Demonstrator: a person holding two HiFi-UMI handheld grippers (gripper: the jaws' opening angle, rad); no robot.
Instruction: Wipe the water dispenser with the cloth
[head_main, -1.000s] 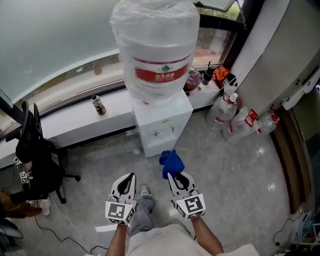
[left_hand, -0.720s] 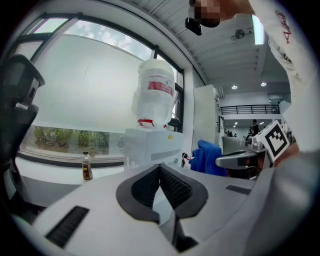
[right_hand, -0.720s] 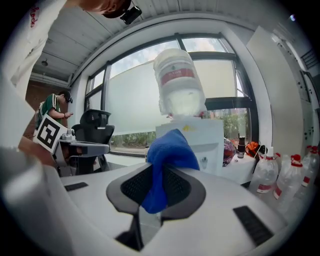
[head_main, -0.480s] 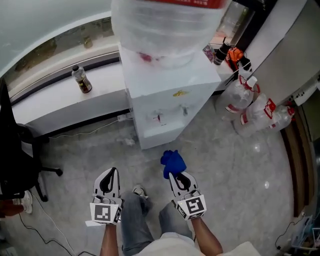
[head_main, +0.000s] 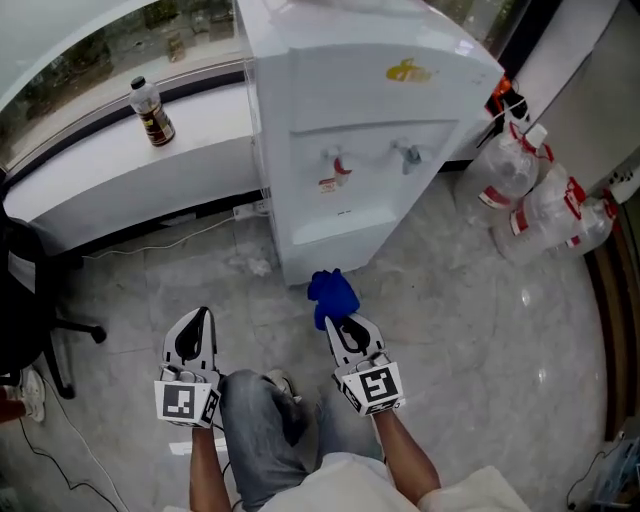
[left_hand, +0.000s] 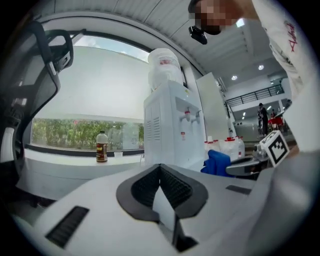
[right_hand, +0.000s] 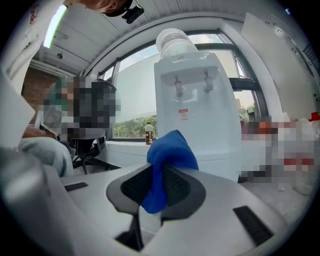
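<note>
A white water dispenser (head_main: 350, 130) stands against the window ledge, with its two taps (head_main: 370, 158) facing me. It also shows ahead in the right gripper view (right_hand: 200, 105) and to the right in the left gripper view (left_hand: 172, 125). My right gripper (head_main: 337, 318) is shut on a blue cloth (head_main: 331, 294), which bunches out past its jaws (right_hand: 167, 150) a short way in front of the dispenser's base. My left gripper (head_main: 197, 325) is shut with nothing in it, low at the left and apart from the dispenser.
A brown bottle (head_main: 152, 111) stands on the white ledge (head_main: 120, 180) left of the dispenser. Clear plastic jugs (head_main: 545, 200) lie on the floor at the right. A black office chair (head_main: 25, 300) stands at the left edge. My legs are below the grippers.
I have come closer to the dispenser, which now fills the top of the head view with its bottle out of frame. Both grippers stayed low; the cloth is nearer the base.
</note>
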